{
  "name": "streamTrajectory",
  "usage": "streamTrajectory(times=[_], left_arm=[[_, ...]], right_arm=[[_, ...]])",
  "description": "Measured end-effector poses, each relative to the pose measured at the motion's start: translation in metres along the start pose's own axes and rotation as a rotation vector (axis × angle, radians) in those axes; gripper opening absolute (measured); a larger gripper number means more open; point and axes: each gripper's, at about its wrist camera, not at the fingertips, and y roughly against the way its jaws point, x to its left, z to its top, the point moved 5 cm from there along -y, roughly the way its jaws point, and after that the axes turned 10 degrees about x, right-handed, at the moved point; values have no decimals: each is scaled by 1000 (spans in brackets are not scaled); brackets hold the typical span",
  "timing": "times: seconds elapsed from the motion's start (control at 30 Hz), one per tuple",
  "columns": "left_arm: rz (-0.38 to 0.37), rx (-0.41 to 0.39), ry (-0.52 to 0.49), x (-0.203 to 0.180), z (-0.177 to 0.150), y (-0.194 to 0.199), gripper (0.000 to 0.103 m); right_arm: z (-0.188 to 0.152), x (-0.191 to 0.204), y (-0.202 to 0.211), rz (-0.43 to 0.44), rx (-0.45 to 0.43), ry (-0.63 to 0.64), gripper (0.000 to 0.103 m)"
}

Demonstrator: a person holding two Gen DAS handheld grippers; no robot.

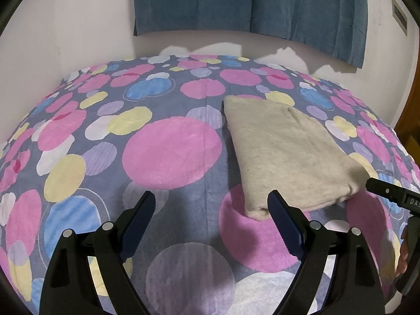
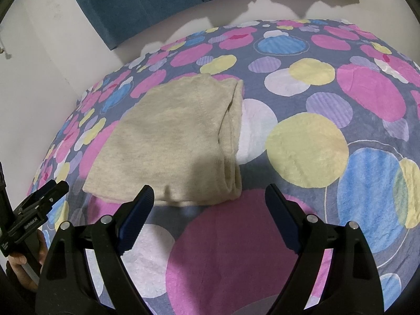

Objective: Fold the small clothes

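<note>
A beige knitted garment (image 1: 286, 149) lies folded into a thick rectangle on the bed; it also shows in the right wrist view (image 2: 170, 141), its layered edges at the right side. My left gripper (image 1: 211, 199) is open and empty, just short of the garment's near left corner. My right gripper (image 2: 208, 195) is open and empty, just short of the garment's near right corner. Each gripper shows at the edge of the other's view: the right one (image 1: 391, 193), the left one (image 2: 42, 197).
The bedspread (image 1: 168, 155) is grey-blue with pink, yellow, blue and white circles and covers the whole bed. A white wall and a teal curtain (image 1: 249, 2) stand behind the bed. A wooden edge (image 1: 410, 136) shows at far right.
</note>
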Motion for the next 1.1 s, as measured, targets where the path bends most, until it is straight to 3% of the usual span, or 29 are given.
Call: streamTrajectory(times=[1.1], left_arm=[[4,-4,0,5,1,4,86]], right_arm=[[-4,5,1,-4,0,-4,86]])
